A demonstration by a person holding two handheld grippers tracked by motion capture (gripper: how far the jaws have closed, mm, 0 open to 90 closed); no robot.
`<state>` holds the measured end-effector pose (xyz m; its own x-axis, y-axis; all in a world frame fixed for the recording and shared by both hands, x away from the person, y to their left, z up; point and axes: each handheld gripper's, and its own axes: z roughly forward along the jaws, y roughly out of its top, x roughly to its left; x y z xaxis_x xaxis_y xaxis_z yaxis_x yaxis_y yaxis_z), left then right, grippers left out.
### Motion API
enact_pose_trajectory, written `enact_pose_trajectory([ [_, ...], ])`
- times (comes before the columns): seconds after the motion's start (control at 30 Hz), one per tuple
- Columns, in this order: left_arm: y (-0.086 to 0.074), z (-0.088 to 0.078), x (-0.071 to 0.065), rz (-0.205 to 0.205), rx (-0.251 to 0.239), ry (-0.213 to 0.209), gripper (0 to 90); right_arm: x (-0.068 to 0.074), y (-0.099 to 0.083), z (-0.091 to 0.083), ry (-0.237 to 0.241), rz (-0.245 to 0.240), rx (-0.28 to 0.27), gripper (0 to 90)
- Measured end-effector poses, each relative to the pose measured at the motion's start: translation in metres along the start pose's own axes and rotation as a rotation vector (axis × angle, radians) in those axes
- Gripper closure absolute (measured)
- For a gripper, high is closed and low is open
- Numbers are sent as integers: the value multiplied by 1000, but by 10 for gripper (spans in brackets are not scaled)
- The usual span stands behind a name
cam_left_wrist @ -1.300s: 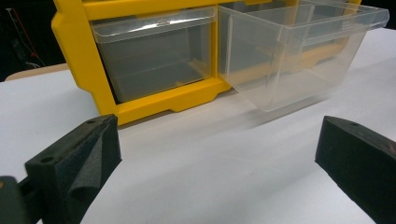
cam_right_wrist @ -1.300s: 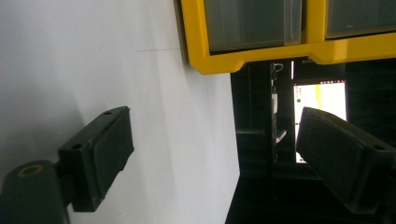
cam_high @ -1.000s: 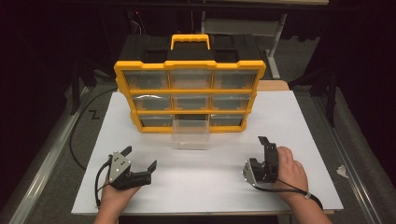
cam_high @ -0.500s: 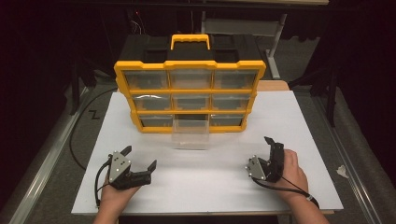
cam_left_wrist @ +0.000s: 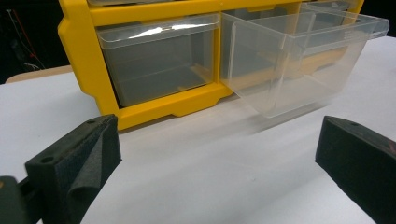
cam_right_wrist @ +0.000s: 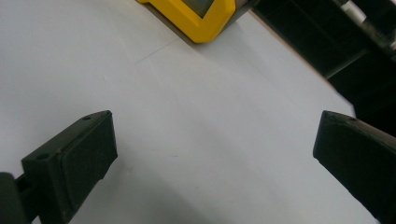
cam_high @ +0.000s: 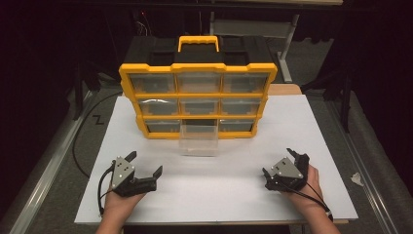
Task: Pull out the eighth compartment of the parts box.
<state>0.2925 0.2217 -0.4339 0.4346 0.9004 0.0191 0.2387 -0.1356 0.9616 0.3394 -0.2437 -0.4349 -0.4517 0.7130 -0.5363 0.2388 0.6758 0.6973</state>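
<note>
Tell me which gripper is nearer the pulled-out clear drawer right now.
Left. The left gripper sits just left of and below the clear drawer, facing it. The right gripper is farther off to the drawer's right, angled away.

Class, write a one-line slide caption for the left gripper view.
Open left claw faces a clear drawer pulled out from the yellow organizer on the white table.

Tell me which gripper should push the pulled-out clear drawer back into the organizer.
Left, probably. The left gripper is open and its view faces the clear drawer sticking out of the yellow organizer. The right gripper, also open, faces bare table past the organizer's corner.
</note>
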Motion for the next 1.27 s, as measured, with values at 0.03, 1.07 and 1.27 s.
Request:
enact_pose_trajectory([
  [0.03,0,0,0,0,1,0,11,-1,-2,-1,23,42,-5,7],
  [1.07,-2,2,1,-37,13,-4,11,-24,-12,-14,203,503,-223,7],
  [1.27,-2,1,1,-40,17,9,11,-25,-12,-17,186,480,-229,7],
])
